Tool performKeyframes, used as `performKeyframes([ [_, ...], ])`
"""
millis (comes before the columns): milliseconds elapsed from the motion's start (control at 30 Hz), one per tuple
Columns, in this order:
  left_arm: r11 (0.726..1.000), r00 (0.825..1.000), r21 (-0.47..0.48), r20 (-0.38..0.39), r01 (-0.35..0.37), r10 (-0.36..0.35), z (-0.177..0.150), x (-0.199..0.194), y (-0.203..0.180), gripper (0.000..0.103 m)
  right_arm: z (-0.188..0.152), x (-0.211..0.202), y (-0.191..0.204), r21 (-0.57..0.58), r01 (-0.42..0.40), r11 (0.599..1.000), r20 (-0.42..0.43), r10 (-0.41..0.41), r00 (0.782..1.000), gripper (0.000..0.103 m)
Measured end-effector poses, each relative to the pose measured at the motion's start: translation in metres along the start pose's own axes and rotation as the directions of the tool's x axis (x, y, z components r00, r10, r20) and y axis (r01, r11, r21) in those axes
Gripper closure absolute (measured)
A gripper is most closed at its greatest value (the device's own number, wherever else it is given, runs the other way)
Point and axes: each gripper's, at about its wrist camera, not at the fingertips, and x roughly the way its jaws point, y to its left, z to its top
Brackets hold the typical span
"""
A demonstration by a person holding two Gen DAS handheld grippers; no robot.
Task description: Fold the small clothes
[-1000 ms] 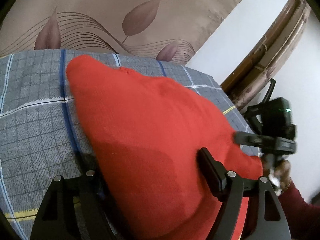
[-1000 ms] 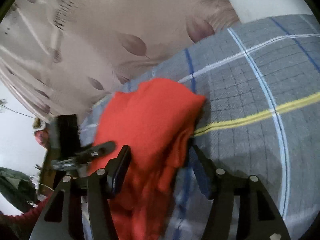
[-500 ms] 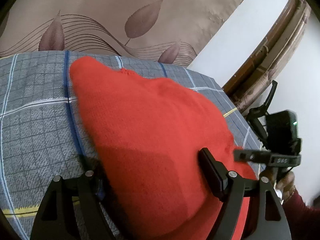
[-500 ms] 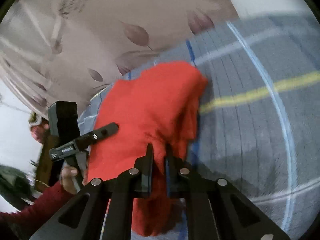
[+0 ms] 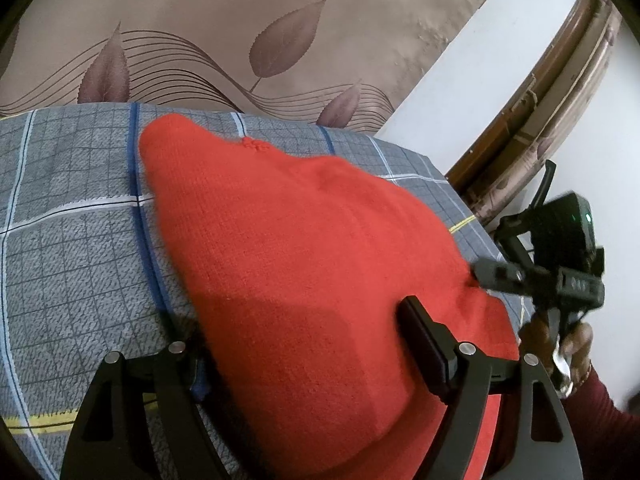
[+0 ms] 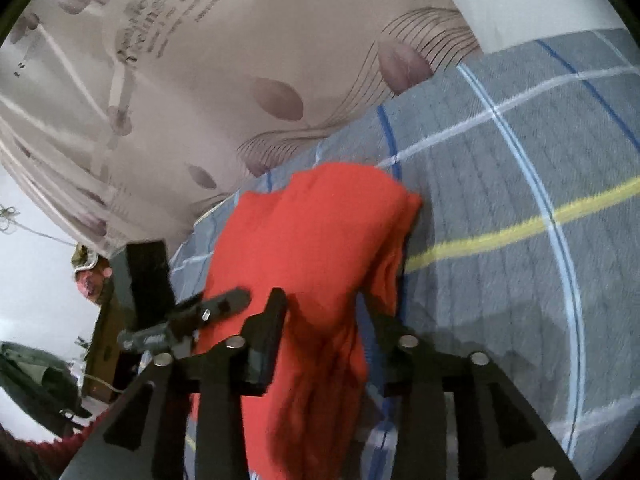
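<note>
A red knitted garment (image 5: pixel 304 264) lies on a grey checked bedsheet (image 5: pixel 72 240). My left gripper (image 5: pixel 296 344) is open, its fingers spread either side of the garment's near edge, with cloth lying between and over them. In the right wrist view the same red garment (image 6: pixel 316 248) runs between the fingers of my right gripper (image 6: pixel 324 320), which is open around it. The right gripper also shows in the left wrist view (image 5: pixel 548 272) at the garment's right corner. The left gripper shows in the right wrist view (image 6: pixel 192 316) at the garment's left side.
A beige wall with a leaf pattern (image 5: pixel 248 40) rises behind the bed. A wooden door frame (image 5: pixel 540 108) stands at the right. The sheet (image 6: pixel 520 200) stretches to the right of the garment, with yellow and blue stripes. The bed's edge lies near the right gripper.
The right gripper was open, shut on the garment's edge half a second ago, and is open again now. The left gripper stayed open over the garment and barely moved.
</note>
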Motion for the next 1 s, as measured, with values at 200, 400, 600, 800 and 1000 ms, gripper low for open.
performKeyframes([
  [200,1.000,1.000,-0.004,0.003,0.000,0.000,0.000,0.000,0.001,0.023,0.024,0.022,0.002,-0.047,0.028,0.998,0.012,-0.028,1.000,0.098],
  [400,1.000,1.000,-0.007,0.008,0.001,-0.001,0.000,-0.001,0.003,0.022,0.027,0.035,-0.023,-0.026,0.048,0.998,0.034,-0.047,0.998,0.099],
  [600,1.000,1.000,-0.006,0.010,-0.004,0.004,0.000,-0.002,0.002,0.021,0.024,0.019,-0.026,0.013,-0.007,1.000,0.064,0.006,0.998,0.090],
  [800,1.000,1.000,-0.005,0.010,-0.005,0.005,0.000,-0.002,0.003,0.021,-0.014,-0.016,0.006,-0.026,-0.003,1.000,0.070,0.005,0.998,0.074],
  [1000,1.000,1.000,-0.005,0.010,-0.006,0.006,0.000,-0.002,0.002,0.020,-0.062,-0.006,0.001,0.012,0.055,0.998,-0.019,-0.055,0.998,0.097],
])
